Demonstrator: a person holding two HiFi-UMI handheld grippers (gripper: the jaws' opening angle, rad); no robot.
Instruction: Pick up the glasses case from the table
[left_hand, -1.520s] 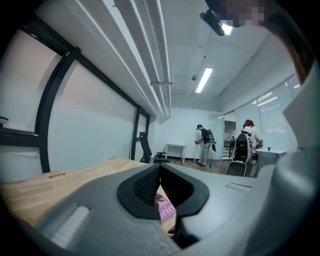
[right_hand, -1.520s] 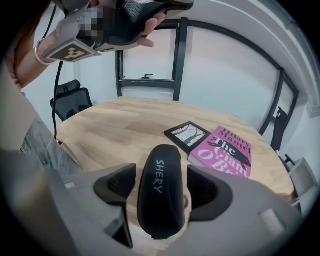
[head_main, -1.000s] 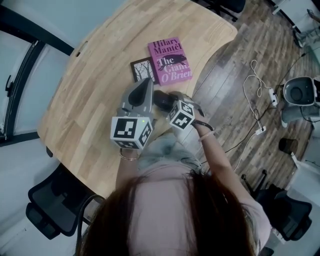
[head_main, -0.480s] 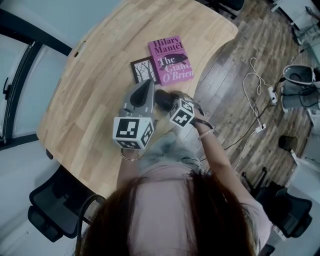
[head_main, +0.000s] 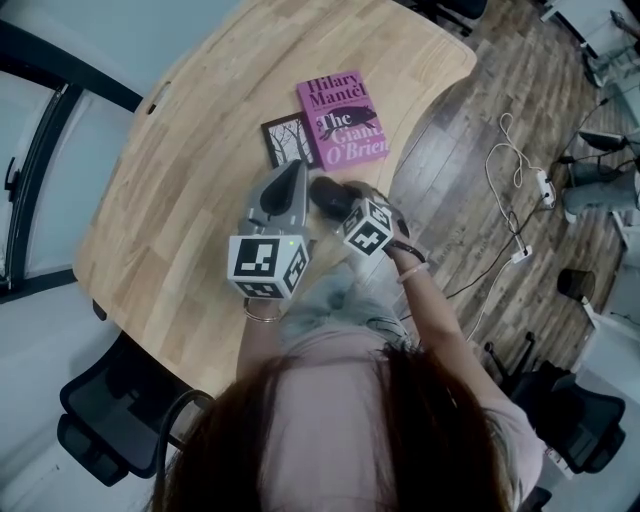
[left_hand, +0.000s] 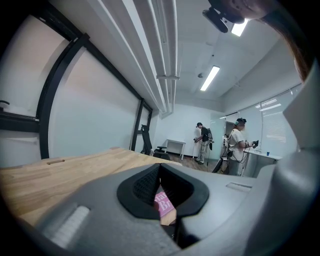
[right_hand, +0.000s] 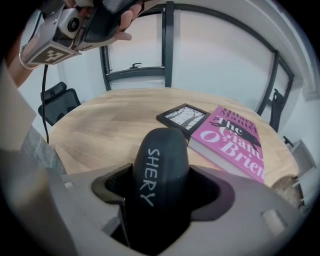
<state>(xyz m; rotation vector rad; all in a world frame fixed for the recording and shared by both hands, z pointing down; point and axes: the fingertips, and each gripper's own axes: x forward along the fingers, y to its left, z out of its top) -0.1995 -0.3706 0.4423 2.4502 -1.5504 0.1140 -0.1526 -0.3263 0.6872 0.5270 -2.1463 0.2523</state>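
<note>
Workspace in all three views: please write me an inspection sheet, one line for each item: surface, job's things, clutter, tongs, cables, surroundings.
Surface: light wooden table with a rounded edge.
Job's things: black glasses case, marked SHERY, gripped in the right tongs; whether it is off the table cannot be told.
Clutter: pink book lying flat; small black-framed picture close beside it.
Tongs: right tongs shut on the glasses case; left tongs shut, empty, held above the table.
Cables: white cable lying on the floor; black cable near the chair.
Surroundings: wood floor, black office chair, two people standing far off.
</note>
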